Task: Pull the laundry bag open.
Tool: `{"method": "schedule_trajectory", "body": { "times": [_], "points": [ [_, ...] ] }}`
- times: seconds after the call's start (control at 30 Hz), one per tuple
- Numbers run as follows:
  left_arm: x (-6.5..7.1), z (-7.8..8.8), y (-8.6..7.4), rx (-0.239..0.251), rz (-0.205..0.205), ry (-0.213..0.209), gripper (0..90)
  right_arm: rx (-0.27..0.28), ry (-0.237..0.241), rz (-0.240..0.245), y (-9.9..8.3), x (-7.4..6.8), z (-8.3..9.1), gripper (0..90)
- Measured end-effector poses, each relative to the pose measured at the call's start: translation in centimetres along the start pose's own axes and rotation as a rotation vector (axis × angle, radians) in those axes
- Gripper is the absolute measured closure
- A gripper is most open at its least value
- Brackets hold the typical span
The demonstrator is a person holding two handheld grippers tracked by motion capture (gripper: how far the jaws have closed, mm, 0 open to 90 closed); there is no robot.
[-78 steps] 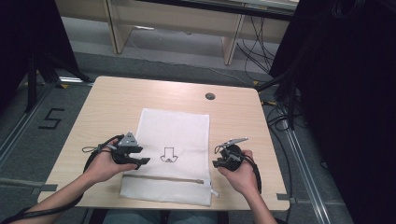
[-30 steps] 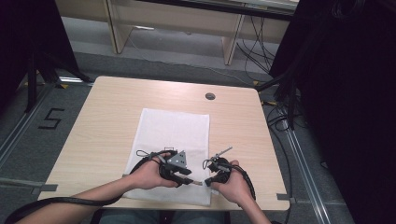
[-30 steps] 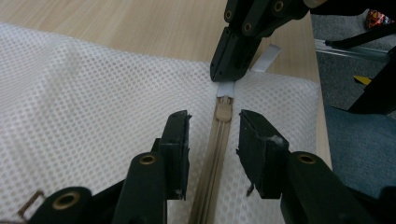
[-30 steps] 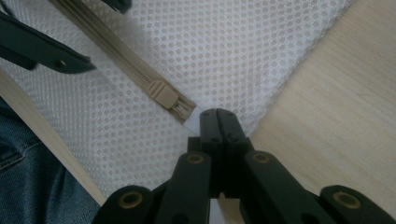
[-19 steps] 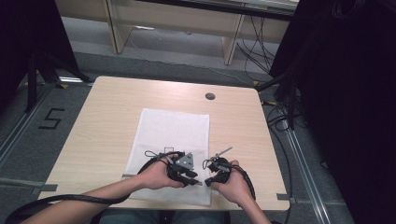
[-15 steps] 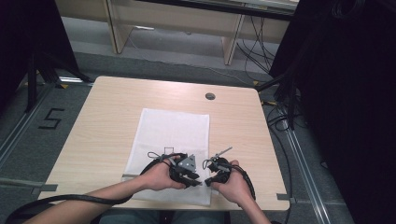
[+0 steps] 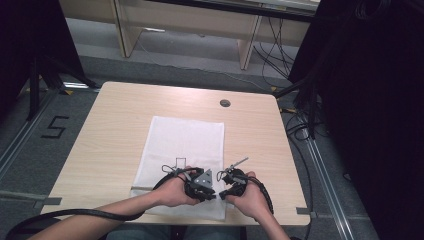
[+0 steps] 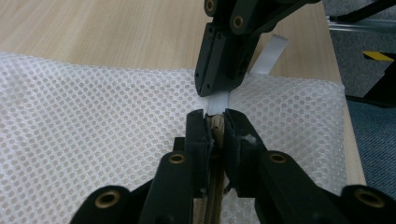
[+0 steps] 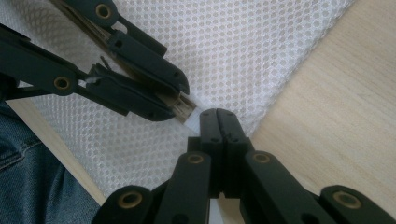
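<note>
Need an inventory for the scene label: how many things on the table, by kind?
White mesh bag: 1
Beige zipper on the bag: 1
White tab at the zipper's end: 1
Black tools, left and right: 2
Total: 5

Hand-held gripper (image 8: 215,122) on zipper pull (image 8: 217,125)

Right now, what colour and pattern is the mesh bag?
White honeycomb mesh bag, clearest in the left gripper view.

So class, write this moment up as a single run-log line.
left gripper: just been closing, fingers around zipper end | right gripper: shut on white tab | mesh bag: flat on table
</note>
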State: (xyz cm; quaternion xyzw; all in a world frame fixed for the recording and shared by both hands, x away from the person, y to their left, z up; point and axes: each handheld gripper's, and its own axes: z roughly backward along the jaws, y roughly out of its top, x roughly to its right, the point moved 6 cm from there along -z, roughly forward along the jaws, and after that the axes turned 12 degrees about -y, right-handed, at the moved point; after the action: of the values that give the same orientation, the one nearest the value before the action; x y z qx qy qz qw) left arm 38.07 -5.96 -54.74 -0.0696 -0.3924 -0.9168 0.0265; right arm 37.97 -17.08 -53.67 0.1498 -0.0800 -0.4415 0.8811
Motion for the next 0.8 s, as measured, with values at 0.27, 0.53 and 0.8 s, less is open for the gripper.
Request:
{"method": "schedule_trajectory", "body": {
  "times": [0.27, 0.53, 0.8],
  "points": [
    [-0.02, 0.26, 0.44, -0.008, -0.01, -0.012, 81.3, 0.001, -0.008, 0.009, -0.01, 0.02, -0.02, 90.0],
    [0.0, 0.2, 0.41, -0.004, 0.019, -0.019, 81.4, -0.013, -0.014, -0.007, 0.08, -0.19, 0.07, 90.0],
    [0.05, 0.36, 0.51, -0.02, 0.008, -0.017, 81.6, -0.023, -0.046, 0.025, 0.17, -0.46, 0.03, 90.0]
  ]
}}
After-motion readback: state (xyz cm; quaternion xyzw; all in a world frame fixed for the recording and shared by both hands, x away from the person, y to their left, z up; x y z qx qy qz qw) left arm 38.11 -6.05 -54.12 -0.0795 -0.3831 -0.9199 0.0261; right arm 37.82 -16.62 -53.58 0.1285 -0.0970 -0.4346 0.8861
